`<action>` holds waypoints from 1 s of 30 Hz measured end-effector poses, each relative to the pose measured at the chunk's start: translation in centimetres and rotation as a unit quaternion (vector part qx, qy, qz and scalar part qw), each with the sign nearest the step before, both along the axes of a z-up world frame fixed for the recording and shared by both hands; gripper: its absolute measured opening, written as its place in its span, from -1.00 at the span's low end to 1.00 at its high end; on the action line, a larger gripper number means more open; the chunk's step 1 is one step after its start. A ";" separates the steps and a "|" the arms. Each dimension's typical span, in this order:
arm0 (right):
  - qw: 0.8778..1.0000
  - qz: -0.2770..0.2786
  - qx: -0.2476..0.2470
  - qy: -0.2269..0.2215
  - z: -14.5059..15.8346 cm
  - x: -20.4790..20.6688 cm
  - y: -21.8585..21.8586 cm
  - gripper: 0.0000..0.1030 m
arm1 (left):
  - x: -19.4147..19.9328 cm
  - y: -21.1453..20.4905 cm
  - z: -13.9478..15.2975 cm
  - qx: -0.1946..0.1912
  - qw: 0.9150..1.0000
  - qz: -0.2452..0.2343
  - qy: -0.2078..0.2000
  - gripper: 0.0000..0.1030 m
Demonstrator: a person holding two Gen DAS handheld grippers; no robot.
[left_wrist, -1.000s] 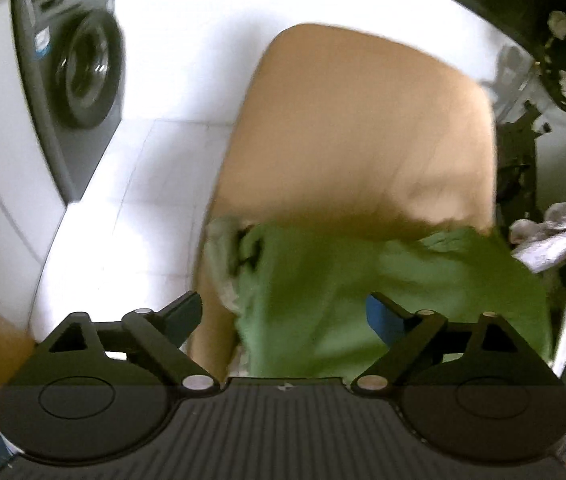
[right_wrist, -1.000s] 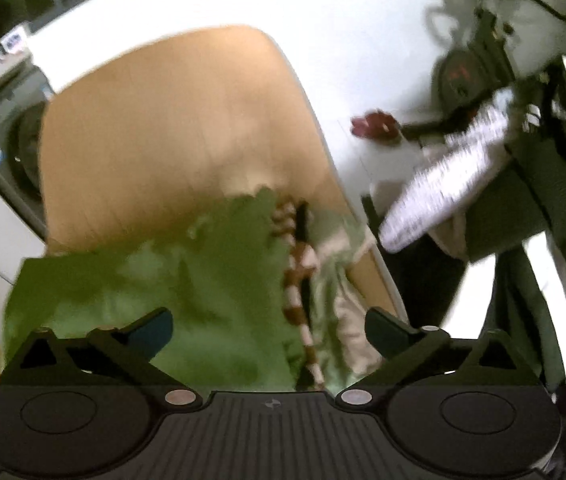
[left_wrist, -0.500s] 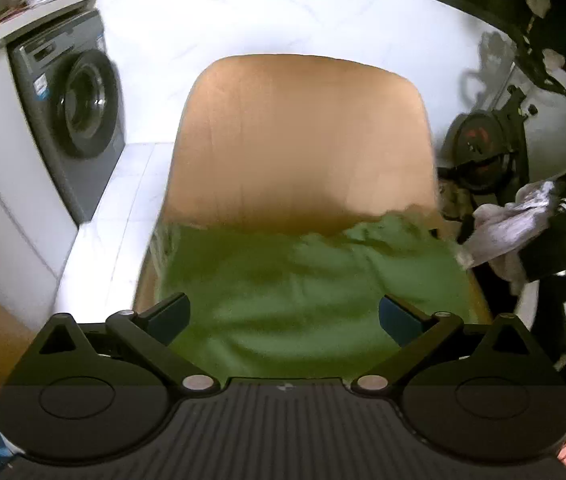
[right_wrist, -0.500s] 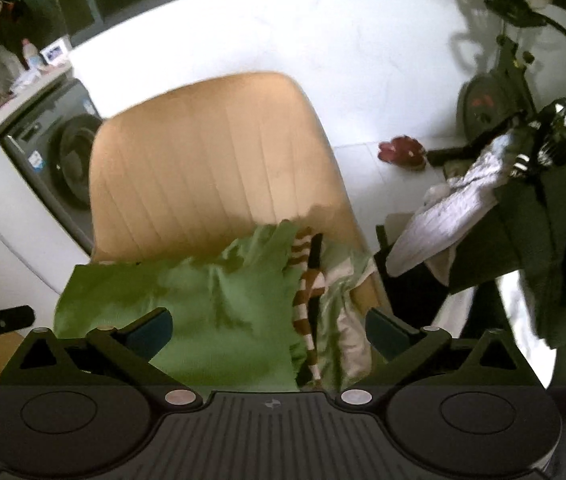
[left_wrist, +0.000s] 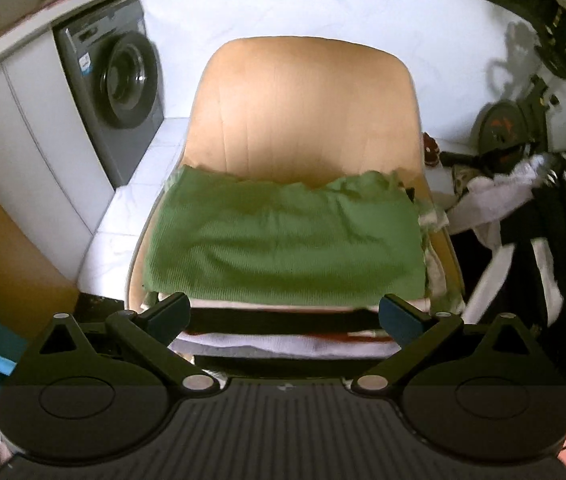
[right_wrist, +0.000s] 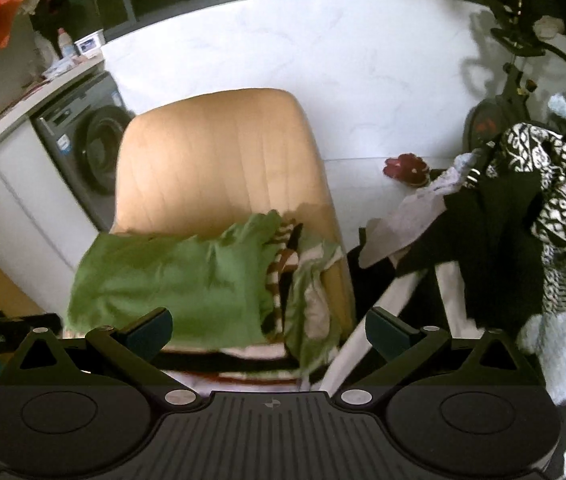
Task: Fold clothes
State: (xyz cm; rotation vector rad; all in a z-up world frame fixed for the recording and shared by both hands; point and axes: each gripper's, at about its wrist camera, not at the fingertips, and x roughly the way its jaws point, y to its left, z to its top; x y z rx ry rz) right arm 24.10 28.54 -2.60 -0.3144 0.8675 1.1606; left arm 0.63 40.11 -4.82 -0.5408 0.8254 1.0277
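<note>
- Your left gripper (left_wrist: 283,314) has its fingers spread wide with nothing between them; it hovers at the near edge of the stack, just above the layers.
- Your right gripper (right_wrist: 269,326) is spread the same way and holds nothing, set toward the stack's right side.
- The green garment (left_wrist: 283,240) lies folded flat on top of a stack of folded clothes (left_wrist: 283,340) on the tan chair (left_wrist: 303,112) seat. It probably sits there because the seat serves as the place for finished pieces.
- Its long axis runs left to right across the seat; the smooth folded edge faces near, the rumpled edge lies far, against the backrest.
- A striped piece (right_wrist: 283,264) sticks out at the stack's right side.
- Unfolded clothes (right_wrist: 523,220) hang on a rack to the right, well apart, so more folding likely remains.
</note>
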 end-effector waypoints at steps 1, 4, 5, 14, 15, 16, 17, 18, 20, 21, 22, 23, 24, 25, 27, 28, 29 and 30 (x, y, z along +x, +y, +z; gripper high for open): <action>1.000 -0.001 0.002 0.000 0.3 -0.3 -0.6 0.98 | -0.1 -0.5 0.2 -0.001 1.000 -0.003 -0.002 0.99; 1.000 -0.010 0.002 -0.008 1.1 -1.4 -2.4 0.98 | -0.6 -1.8 0.8 -0.006 1.000 -0.012 -0.015 0.99; 1.000 -0.015 0.000 -0.014 1.3 -1.8 -3.0 0.99 | -1.0 -2.2 1.1 -0.009 1.000 -0.013 -0.025 0.98; 0.998 -0.051 -0.014 -0.038 1.9 -11.0 -9.2 0.99 | -6.7 -7.9 1.8 0.012 0.998 -0.056 -0.031 0.98; 0.998 -0.055 -0.016 -0.040 2.0 -12.1 -9.9 0.99 | -7.5 -8.7 1.8 0.015 0.998 -0.060 -0.026 0.99; 0.997 -0.059 -0.018 -0.042 2.0 -13.2 -10.6 0.99 | -8.4 -9.6 1.7 0.018 0.998 -0.064 -0.021 0.98; 0.997 -0.062 -0.020 -0.044 2.1 -14.3 -11.3 0.99 | -9.2 -10.4 1.6 0.020 0.997 -0.068 -0.017 0.98; 0.997 -0.066 -0.021 -0.046 2.1 -15.4 -12.0 0.99 | -10.0 -11.1 1.5 0.021 0.997 -0.071 -0.014 0.98; 0.996 -0.073 -0.025 -0.050 2.3 -17.6 -13.4 0.98 | -11.7 -12.7 1.2 0.015 0.997 -0.080 -0.009 0.98; 0.995 -0.077 -0.027 -0.052 2.3 -18.7 -14.1 0.98 | -12.3 -13.3 1.1 0.010 0.997 -0.081 -0.007 0.98; 0.995 -0.080 -0.031 -0.054 2.2 -19.8 -14.9 0.99 | -13.2 -14.0 1.0 0.003 0.997 -0.083 -0.006 0.98; 0.994 -0.083 -0.037 -0.055 2.0 -20.8 -15.9 0.99 | -13.8 -14.5 1.0 -0.002 0.997 -0.083 -0.007 0.98; 0.994 -0.084 -0.043 -0.056 1.9 -21.9 -16.8 0.99 | -14.5 -15.2 1.0 -0.005 0.997 -0.082 -0.009 0.98; 0.993 -0.085 -0.047 -0.060 1.8 -22.9 -17.8 0.99 | -15.1 -15.8 1.0 -0.007 0.997 -0.082 -0.010 0.98; 0.992 -0.087 -0.053 -0.069 2.0 -24.7 -19.7 0.99 | -16.0 -16.9 0.9 -0.016 0.996 -0.084 -0.012 0.98; 0.992 -0.091 -0.056 -0.071 2.1 -25.3 -20.5 0.99 | -16.3 -17.5 0.9 -0.021 0.996 -0.085 -0.013 0.98; 0.991 -0.095 -0.058 -0.074 2.3 -25.9 -21.3 0.99 | -16.7 -18.0 0.8 -0.026 0.996 -0.087 -0.014 0.98; 0.991 -0.099 -0.058 -0.075 2.5 -26.4 -22.1 0.99 | -17.0 -18.6 0.8 -0.030 0.996 -0.088 -0.014 0.98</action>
